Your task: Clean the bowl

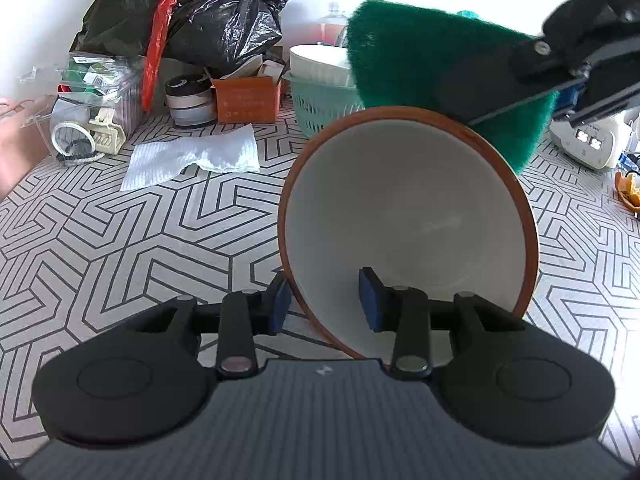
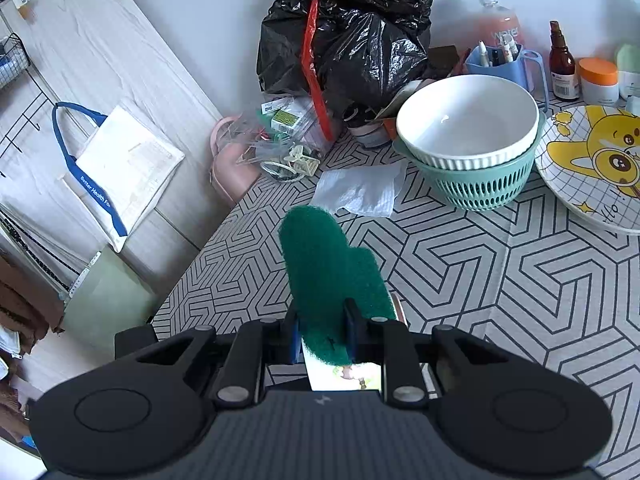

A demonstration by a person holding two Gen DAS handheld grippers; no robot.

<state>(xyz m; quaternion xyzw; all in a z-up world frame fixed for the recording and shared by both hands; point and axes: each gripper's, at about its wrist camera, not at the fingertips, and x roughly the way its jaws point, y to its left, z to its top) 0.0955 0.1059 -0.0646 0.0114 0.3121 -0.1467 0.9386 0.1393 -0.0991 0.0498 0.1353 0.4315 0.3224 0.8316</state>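
A white bowl with a brown rim is tilted up off the patterned table. My left gripper is shut on its near rim, one pad outside and one inside. My right gripper is shut on a green scouring pad. In the left wrist view the green scouring pad hangs just above and behind the bowl's far rim, with the right gripper's fingers coming in from the upper right. The pad is not inside the bowl. The bowl is almost hidden under the pad in the right wrist view.
A paper towel lies on the table. A teal basket holds a white ribbed bowl. A black rubbish bag, clutter, bottles and a cartoon plate stand along the back. The table's left edge drops to the floor.
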